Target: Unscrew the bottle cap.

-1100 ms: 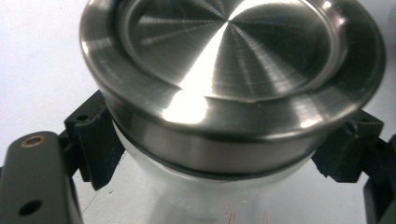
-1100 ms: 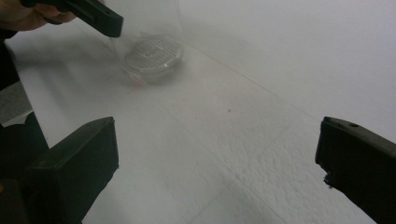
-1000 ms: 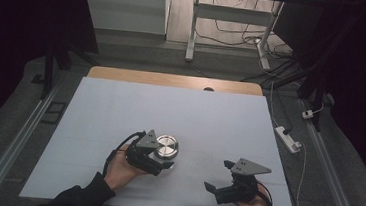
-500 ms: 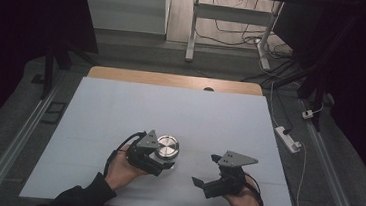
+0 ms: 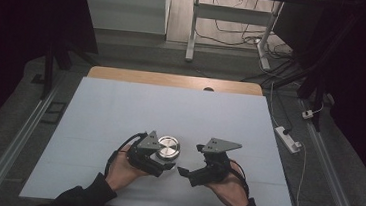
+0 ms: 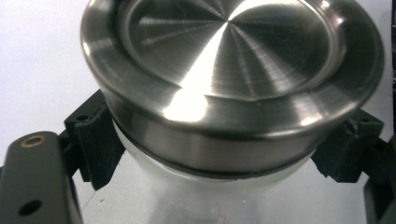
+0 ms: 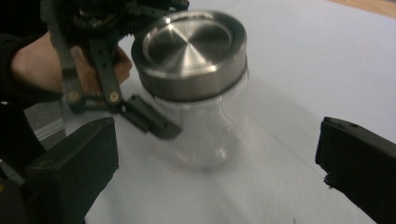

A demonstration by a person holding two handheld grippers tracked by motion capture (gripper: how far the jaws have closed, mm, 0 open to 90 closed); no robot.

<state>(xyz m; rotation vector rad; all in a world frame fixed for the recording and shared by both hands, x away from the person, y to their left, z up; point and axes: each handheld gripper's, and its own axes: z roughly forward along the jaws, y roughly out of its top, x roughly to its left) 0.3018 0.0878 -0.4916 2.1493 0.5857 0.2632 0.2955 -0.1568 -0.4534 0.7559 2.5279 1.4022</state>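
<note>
1. High view: the jar [image 5: 168, 149] stands near the desk's [image 5: 120, 107] front edge, about midway along it. The left tool [image 5: 161, 162] clamps its body to steady it; the right tool [image 5: 187, 173] hangs just beside.
2. Left gripper view: the jaws pinch the clear glass under the steel lid [image 6: 229, 60], leaving that lid free.
3. Right gripper view: the jaws gape wide, empty, facing the jar [image 7: 198, 93], probably to take the lid.

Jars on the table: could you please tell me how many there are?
1. The jar, glass with a steel lid, stands near the table's front middle, gripped below the lid by the left gripper.
</note>
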